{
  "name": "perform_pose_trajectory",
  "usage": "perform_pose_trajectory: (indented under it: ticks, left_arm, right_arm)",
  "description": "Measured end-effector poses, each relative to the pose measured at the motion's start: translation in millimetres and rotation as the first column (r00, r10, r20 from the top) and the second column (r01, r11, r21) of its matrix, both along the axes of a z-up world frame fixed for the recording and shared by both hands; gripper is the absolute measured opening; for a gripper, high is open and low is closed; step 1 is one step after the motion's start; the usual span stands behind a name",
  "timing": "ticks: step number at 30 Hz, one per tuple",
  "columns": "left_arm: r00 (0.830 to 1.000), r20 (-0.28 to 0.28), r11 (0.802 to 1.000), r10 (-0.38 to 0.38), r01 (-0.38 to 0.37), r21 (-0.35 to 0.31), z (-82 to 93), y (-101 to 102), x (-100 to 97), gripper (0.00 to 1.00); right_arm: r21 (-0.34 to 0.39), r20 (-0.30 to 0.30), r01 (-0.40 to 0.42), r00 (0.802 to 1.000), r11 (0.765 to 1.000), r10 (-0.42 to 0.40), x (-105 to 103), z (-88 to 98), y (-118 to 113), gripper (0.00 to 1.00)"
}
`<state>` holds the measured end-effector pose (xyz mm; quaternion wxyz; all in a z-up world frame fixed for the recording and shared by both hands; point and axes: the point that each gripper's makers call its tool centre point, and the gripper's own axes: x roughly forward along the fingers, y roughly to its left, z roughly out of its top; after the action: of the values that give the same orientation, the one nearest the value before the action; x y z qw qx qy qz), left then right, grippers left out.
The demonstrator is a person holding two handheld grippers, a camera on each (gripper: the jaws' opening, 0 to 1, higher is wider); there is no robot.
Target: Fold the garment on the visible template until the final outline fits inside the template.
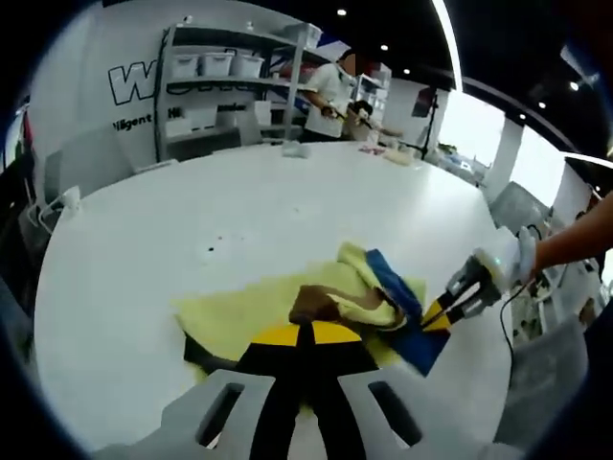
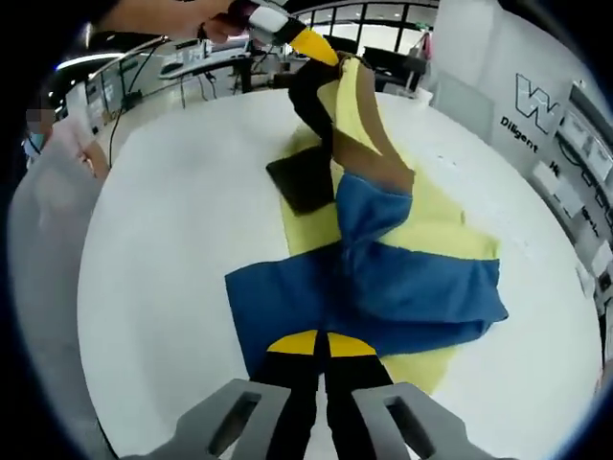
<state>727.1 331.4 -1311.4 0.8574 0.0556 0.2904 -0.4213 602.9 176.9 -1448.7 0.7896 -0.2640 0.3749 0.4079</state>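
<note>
the garment (image 2: pixel 402 278), blue over yellow with a brown lining showing, lies bunched on the round white table (image 2: pixel 163 287), nearer the edge where the person stands than the far side. under it a flat yellow template (image 1: pixel 239 311) spreads out. the left gripper (image 1: pixel 299 335) has its jaws closed on a black and yellow fold at the near edge; in the right gripper view it lifts a yellow and brown strip up off the table. the right gripper (image 2: pixel 321 345) is clamped on the blue cloth at its near edge.

my worry: with both ends pinched and one raised, a pull could drag the template askew or slide the whole bundle toward the table edge, and the lifted strip may flop back unfolded.

the right gripper view shows a dark patch (image 2: pixel 302 182) by the template's far end; the left gripper view shows shelves (image 1: pixel 225 77) and a person (image 1: pixel 330 96) beyond the table.
</note>
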Motion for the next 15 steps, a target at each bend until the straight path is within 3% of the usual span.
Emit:
perform_pose_trajectory:
  ticks: [7,15]
  left_arm:
    - [1.000,0.013,1.000,-0.014,0.015,-0.010,15.9,-0.9,-15.8,0.00]
    - [0.999,0.025,0.999,-0.041,0.041,-0.013,30.1,-3.5,-35.1,0.00]
  right_arm:
    - [-0.032,-0.023,-0.098,0.995,0.995,0.098,-35.8,-0.9,-1.5,0.00]
    - [-0.058,-0.030,-0.168,0.986,0.984,0.166,-63.1,-0.9,-5.1,0.00]
